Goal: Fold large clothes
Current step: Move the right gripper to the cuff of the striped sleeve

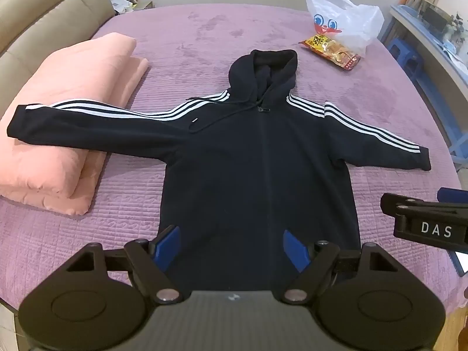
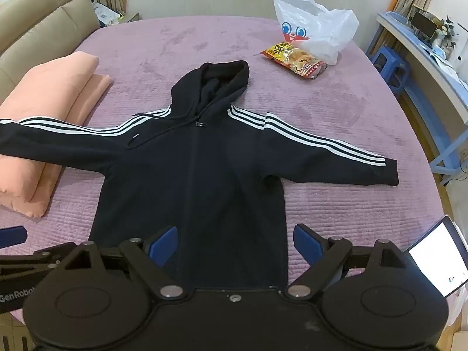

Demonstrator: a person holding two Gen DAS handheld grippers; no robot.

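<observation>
A black zip hoodie (image 1: 257,158) with white sleeve stripes lies flat, front up, on the purple bedspread (image 1: 181,44), hood away from me and both sleeves spread out. It also shows in the right wrist view (image 2: 193,175). Its left sleeve rests on a folded pink quilt (image 1: 67,93). My left gripper (image 1: 231,245) is open and empty, hovering over the hoodie's hem. My right gripper (image 2: 235,244) is open and empty, over the hem's right corner. The right gripper's body (image 1: 427,222) shows at the right edge of the left wrist view.
A white plastic bag (image 1: 342,14) and a snack packet (image 1: 329,49) lie beyond the hood at the back right. A lit tablet (image 2: 438,254) sits near the bed's right front edge. A blue stool (image 2: 392,67) and shelf stand right of the bed; a padded headboard (image 2: 35,20) is left.
</observation>
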